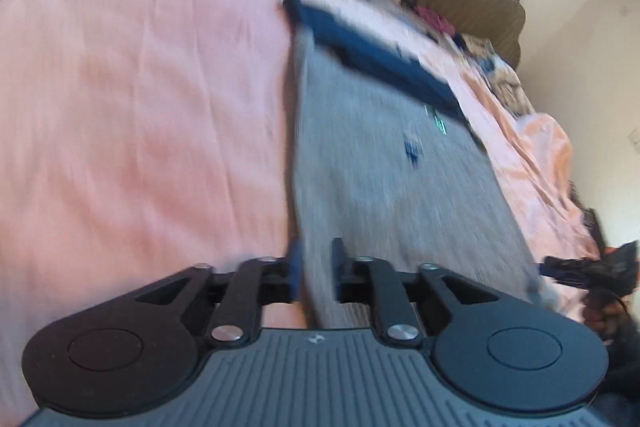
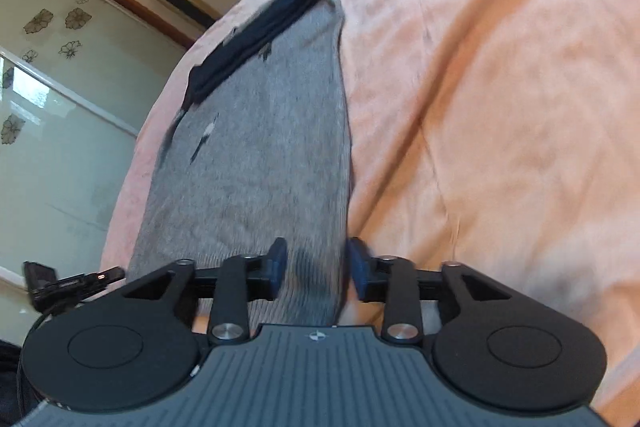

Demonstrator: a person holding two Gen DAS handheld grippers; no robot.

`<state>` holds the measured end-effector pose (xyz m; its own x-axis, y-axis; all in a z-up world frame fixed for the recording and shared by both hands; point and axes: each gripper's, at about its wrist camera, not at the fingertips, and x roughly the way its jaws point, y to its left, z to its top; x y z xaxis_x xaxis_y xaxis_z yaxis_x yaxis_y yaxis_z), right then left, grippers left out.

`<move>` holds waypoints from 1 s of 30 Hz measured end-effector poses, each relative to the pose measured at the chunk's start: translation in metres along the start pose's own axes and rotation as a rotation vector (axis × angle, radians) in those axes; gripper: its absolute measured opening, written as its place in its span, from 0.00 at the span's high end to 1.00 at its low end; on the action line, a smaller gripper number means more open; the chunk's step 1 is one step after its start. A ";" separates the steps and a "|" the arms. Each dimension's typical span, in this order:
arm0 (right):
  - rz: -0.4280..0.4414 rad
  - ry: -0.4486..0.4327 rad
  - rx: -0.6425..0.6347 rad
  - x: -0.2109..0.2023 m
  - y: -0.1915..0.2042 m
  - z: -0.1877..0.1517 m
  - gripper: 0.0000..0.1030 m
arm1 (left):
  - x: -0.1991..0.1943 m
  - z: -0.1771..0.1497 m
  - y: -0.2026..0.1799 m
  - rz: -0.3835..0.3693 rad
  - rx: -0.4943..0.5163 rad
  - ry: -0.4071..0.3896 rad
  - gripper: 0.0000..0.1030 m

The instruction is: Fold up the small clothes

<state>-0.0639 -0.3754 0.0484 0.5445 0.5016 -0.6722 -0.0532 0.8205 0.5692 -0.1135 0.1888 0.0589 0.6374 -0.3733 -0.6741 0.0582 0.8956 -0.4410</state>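
Bedding in pale pink (image 1: 132, 99) is seen spread under a grey knitted garment with a navy waistband (image 1: 384, 155), which lies flat and lengthwise on the bed, its navy band at the far end. At the garment's left near corner the left gripper (image 1: 316, 273) is held with its fingers parted; the grey edge runs between them, but the pads are not seen pressing on it. At the opposite near corner the right gripper (image 2: 316, 267) is likewise held spread, the cloth's right edge lying in the gap and seemingly untouched by either pad. The far band appears in the right wrist view as well, beside a glass door with flower decals (image 2: 60, 87). A pile of other clothes (image 1: 440, 23) is glimpsed at the head of the bed, blurred. The step is judged to be a release of the near hem, or a fresh grip on it. For a neat fold, both corners would best be pinched level and together, lifted evenly, and carried toward the navy band so that the edges are kept aligned and no crease is dragged in.
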 end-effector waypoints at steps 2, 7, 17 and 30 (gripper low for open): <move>-0.042 -0.065 -0.081 0.023 0.018 0.030 0.47 | 0.016 0.021 -0.026 0.042 0.058 -0.124 0.17; -0.113 -0.127 -0.240 0.130 0.070 0.093 0.34 | 0.116 0.058 -0.092 0.187 0.174 -0.210 0.09; -0.345 -0.221 -0.474 0.168 0.045 0.093 0.30 | 0.164 0.048 -0.065 0.270 0.346 -0.111 0.06; -0.322 -0.146 -0.567 0.156 0.095 0.016 0.00 | 0.130 -0.008 -0.091 0.228 0.444 -0.059 0.04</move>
<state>0.0293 -0.2238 0.0047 0.7124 0.1983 -0.6731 -0.2795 0.9601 -0.0129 -0.0423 0.0568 0.0068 0.7137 -0.1536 -0.6834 0.2255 0.9741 0.0166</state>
